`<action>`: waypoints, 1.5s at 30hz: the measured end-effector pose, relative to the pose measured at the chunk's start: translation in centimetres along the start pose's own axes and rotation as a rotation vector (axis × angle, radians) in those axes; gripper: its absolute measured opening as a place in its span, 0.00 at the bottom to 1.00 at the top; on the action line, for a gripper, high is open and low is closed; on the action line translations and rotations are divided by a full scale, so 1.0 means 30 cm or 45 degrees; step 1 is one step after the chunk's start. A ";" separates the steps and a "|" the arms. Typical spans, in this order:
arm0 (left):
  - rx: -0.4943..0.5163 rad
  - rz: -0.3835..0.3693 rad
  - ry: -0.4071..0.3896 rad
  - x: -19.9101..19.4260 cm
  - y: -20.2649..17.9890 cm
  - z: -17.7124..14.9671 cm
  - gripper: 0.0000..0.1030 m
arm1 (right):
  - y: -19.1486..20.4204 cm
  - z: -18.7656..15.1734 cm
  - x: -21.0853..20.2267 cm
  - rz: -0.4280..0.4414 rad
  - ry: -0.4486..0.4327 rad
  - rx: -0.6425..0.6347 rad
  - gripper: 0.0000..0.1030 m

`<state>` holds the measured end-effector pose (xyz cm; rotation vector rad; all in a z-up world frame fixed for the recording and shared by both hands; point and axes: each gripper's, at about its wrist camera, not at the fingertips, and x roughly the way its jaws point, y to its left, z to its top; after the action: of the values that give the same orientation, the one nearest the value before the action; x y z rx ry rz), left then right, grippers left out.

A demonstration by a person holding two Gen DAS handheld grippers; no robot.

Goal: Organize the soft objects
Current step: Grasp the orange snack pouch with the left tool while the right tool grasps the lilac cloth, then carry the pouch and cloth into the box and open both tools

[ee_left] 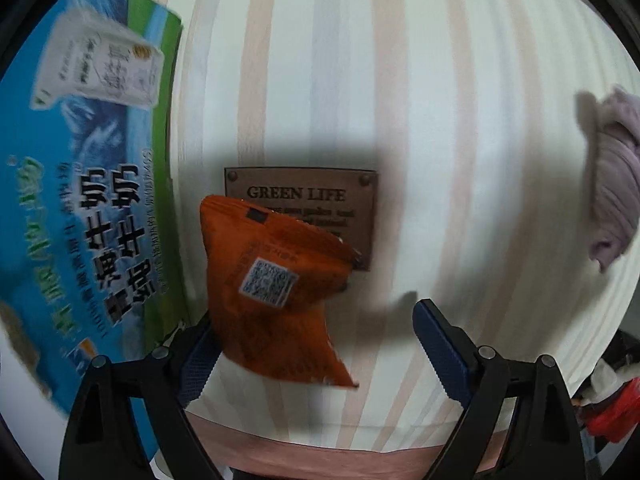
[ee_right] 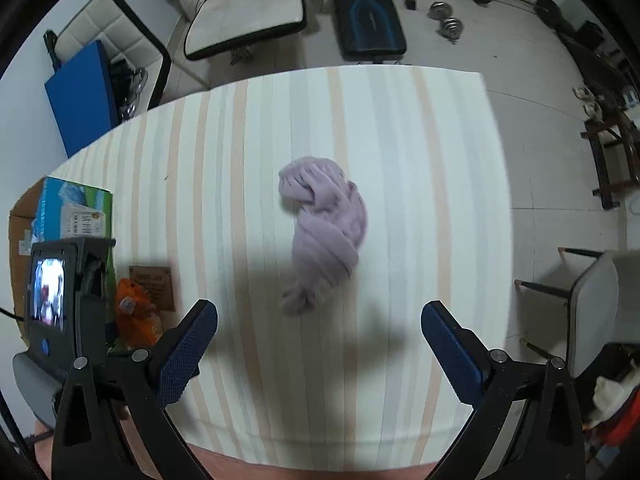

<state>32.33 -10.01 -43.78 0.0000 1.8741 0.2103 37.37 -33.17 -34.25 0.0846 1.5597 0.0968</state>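
An orange snack packet with a QR code hangs tilted just in front of my left gripper, against its left finger. The jaws stand wide open, so the packet is not clamped. It also shows small in the right wrist view, beside the left gripper's body. A crumpled lilac cloth lies mid-table, ahead of my open, empty right gripper. The cloth shows at the right edge of the left wrist view.
A blue and green milk carton box stands at the table's left side. The striped tablecloth carries a brown "GREEN LIFE" label. Chairs, cushions and weights sit on the floor beyond.
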 end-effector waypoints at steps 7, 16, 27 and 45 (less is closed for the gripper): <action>-0.018 -0.071 -0.054 -0.011 -0.009 0.000 0.54 | -0.012 0.121 0.162 0.003 0.100 0.028 0.91; 0.047 -0.062 -0.099 -0.042 -0.047 0.017 0.39 | -0.058 0.124 0.263 -0.009 0.166 0.106 0.44; 0.122 -0.079 -0.268 -0.242 -0.108 -0.012 0.38 | -0.073 0.028 0.138 0.024 0.083 0.130 0.41; 0.181 -0.323 -0.657 -0.713 0.370 -0.344 0.38 | 0.420 -0.310 -0.393 0.295 -0.200 -0.028 0.41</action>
<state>28.02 -2.87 -18.93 -0.0788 1.3544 -0.0939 27.87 -22.07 -21.18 0.2500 1.3869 0.2832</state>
